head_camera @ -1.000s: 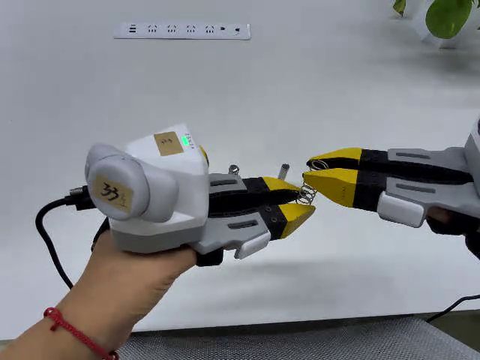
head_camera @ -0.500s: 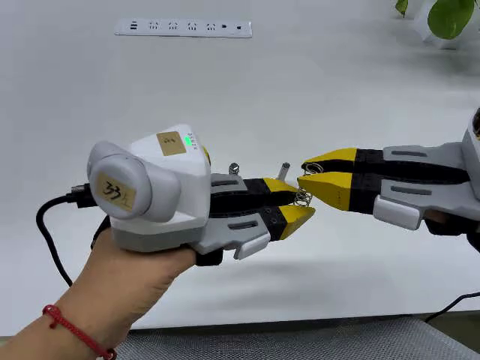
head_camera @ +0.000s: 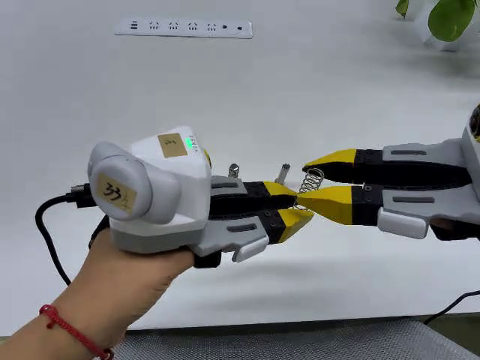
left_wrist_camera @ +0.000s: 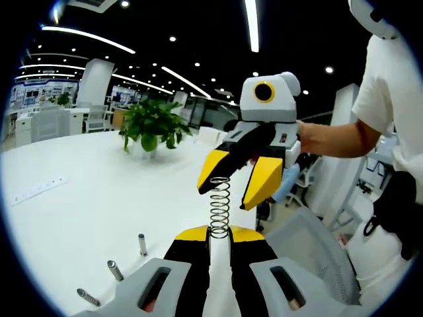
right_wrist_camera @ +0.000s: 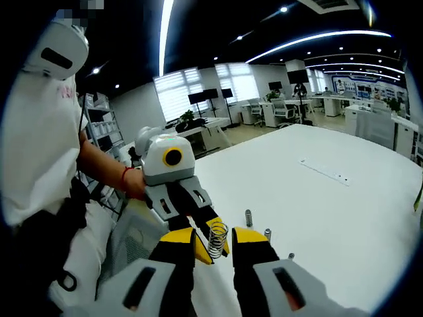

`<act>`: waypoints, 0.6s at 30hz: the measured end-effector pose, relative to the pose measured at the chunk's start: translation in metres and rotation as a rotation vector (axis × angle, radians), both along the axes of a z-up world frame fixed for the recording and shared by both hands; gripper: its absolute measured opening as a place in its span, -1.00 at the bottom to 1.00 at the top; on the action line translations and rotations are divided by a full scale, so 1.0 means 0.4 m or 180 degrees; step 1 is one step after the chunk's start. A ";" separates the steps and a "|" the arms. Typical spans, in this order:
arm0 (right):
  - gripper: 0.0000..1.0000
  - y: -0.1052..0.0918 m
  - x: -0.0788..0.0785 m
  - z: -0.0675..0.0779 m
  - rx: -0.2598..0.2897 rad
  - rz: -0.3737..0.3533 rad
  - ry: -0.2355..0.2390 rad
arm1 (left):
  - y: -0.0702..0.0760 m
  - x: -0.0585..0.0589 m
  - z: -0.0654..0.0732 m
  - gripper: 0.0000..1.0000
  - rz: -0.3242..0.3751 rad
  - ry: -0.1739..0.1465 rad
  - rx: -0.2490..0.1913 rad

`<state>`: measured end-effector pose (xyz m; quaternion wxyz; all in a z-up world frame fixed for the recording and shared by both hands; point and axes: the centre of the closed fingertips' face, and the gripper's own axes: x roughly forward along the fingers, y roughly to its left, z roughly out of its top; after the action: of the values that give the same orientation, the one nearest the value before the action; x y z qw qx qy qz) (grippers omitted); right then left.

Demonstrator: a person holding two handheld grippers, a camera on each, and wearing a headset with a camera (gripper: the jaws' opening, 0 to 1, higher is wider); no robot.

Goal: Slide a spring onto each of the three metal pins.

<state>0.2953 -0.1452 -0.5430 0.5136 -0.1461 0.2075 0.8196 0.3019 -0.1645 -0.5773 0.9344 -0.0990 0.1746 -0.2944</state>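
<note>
A small coil spring (head_camera: 311, 180) stands between the two grippers in mid-air above the white table (head_camera: 315, 90). My left gripper (head_camera: 298, 204) is shut on the spring's (left_wrist_camera: 219, 201) lower end. My right gripper (head_camera: 303, 182) faces it from the right, open, with one yellow jaw on either side of the spring (right_wrist_camera: 217, 238) and apart from it. Three metal pins stand on the table past the jaws, one of them (left_wrist_camera: 142, 244) short and bare-looking, the two others (left_wrist_camera: 114, 269) ribbed. Two pins (head_camera: 283, 172) show behind the left gripper in the head view.
A white power strip (head_camera: 184, 28) lies at the far side of the table. A potted plant (head_camera: 450, 16) sits at the back right. A black cable (head_camera: 43, 225) trails from the left gripper. A grey mesh chair back (head_camera: 300, 341) is at the near table edge.
My right gripper was shut on the spring's end and has opened, letting go. The spring now stays in the left gripper alone and stands more upright.
</note>
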 end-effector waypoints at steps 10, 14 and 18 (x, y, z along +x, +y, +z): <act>-0.42 -0.020 -0.017 0.009 -0.0564 0.1319 -0.0994 | -0.010 -0.005 -0.005 -0.79 -0.0134 -0.0007 0.0148; -0.44 -0.017 -0.032 -0.003 -0.0719 0.1676 -0.1200 | -0.011 -0.004 -0.004 -0.80 -0.0151 -0.0005 0.0155; -0.48 -0.024 -0.025 -0.026 -0.0893 0.2094 -0.1578 | -0.013 -0.006 -0.003 -0.80 -0.0184 0.0003 0.0186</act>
<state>0.2852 -0.1547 -0.5533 0.2347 -0.4652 0.1297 0.8436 0.2995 -0.1698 -0.5785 0.9279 -0.0667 0.1863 -0.3161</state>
